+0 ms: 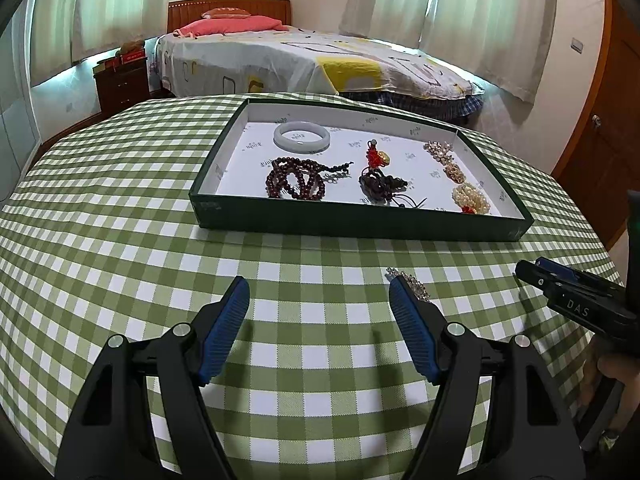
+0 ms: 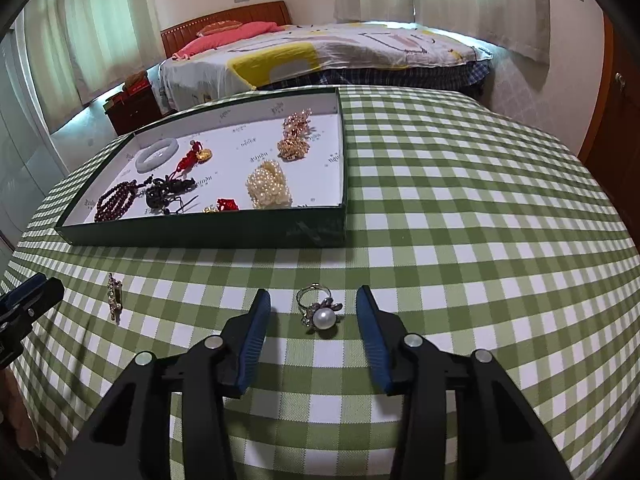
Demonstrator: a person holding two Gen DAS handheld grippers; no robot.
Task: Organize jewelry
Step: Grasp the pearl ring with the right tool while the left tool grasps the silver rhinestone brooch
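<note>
A dark green tray (image 1: 360, 222) (image 2: 200, 236) with a white lining sits on the green checked tablecloth. It holds a pale jade bangle (image 1: 302, 139), dark red beads (image 1: 296, 180), a red knot charm (image 1: 374, 156), a pearl cluster (image 2: 269, 185) and gold pieces. A pearl ring (image 2: 320, 310) lies on the cloth between the open fingers of my right gripper (image 2: 312, 300). A small rhinestone brooch (image 1: 414, 286) (image 2: 115, 298) lies on the cloth, partly behind the right finger of my open, empty left gripper (image 1: 318, 290). The right gripper also shows in the left wrist view (image 1: 576, 300).
A bed (image 1: 320, 60) with a patterned cover stands beyond the table. A dark nightstand (image 1: 122, 82) is at its left, curtains behind, and a wooden door (image 1: 600, 128) at the right. The table edge curves away at both sides.
</note>
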